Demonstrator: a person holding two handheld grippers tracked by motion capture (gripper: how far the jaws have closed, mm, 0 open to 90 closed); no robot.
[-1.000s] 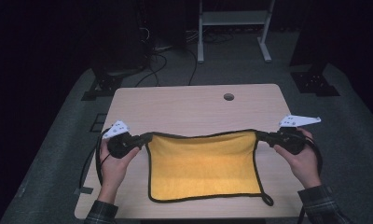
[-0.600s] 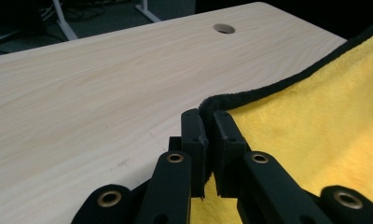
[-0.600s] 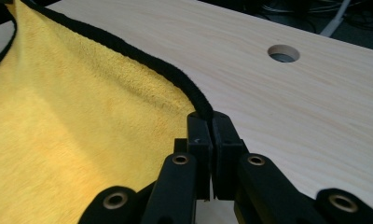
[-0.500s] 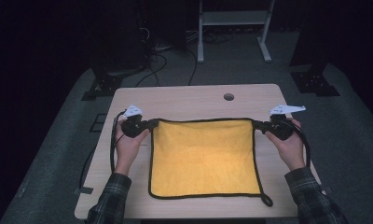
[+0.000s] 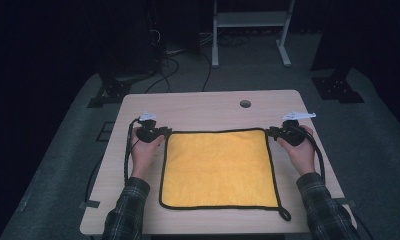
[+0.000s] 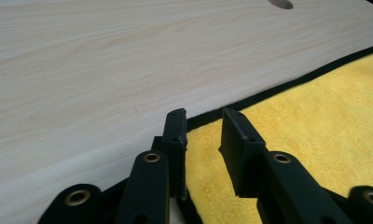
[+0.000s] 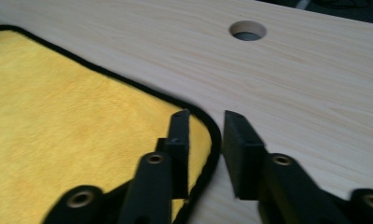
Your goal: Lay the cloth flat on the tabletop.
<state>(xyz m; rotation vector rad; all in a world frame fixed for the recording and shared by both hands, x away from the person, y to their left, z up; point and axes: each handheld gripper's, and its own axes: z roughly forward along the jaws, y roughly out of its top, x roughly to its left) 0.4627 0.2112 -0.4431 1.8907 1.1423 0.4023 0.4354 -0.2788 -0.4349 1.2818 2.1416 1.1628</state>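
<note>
Your left tongs (image 5: 164, 132) and right tongs (image 5: 271, 133) have just parted their jaws and let go of the yellow cloth (image 5: 219, 168), which now lies flat between them, spread on the table (image 5: 198, 107), far corners under the open tips.

The right gripper (image 7: 205, 140) had just been opening its two black jaws, and a small gap stood between them. Nothing was pinched in the gap. The yellow cloth (image 7: 72, 116) lay flat under the jaws, and its rounded corner with the black edge sat right below the gap. The wooden table (image 7: 306, 93) had a round hole (image 7: 247, 30) farther off.
</note>
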